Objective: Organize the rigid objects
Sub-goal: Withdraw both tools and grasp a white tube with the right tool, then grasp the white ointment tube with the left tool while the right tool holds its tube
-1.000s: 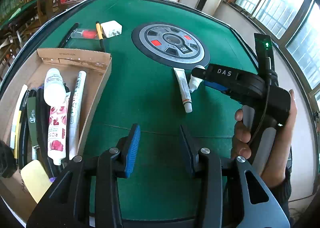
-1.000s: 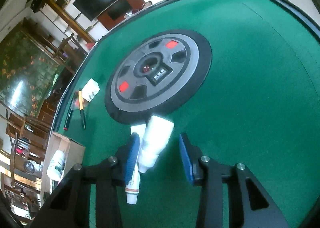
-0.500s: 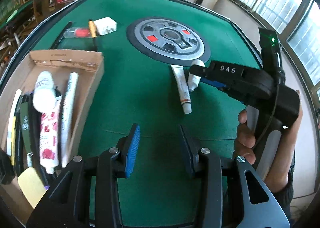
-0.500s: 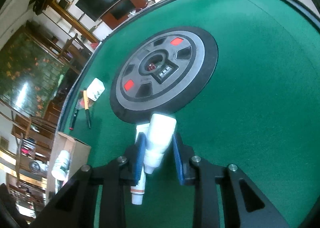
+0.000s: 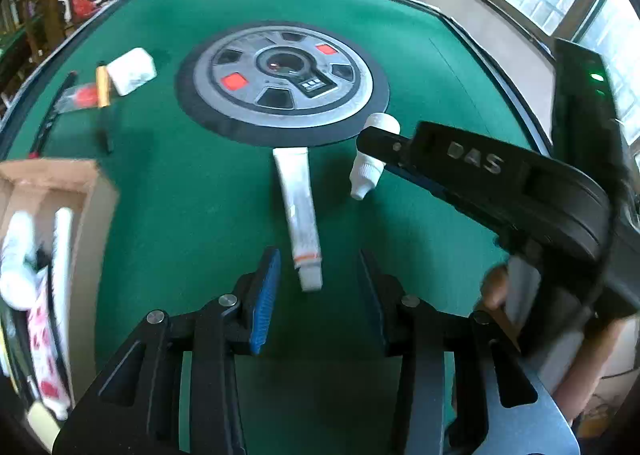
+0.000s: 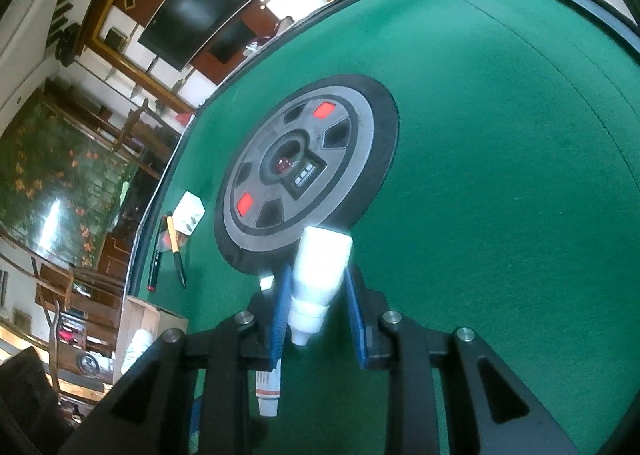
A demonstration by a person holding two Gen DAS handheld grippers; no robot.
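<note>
Small white bottle (image 6: 320, 275), narrow nozzle cap.

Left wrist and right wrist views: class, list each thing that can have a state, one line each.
Right hand-held gripper: shut on small white bottle.
Left hand-held gripper: open, empty.
White tube: lying flat, capped.
Cardboard box: open, partly filled.

The left gripper (image 5: 316, 291) is held angled downward, jaws parted with nothing between. The right gripper (image 6: 316, 307) is clamped, jaws just closed in.
</note>
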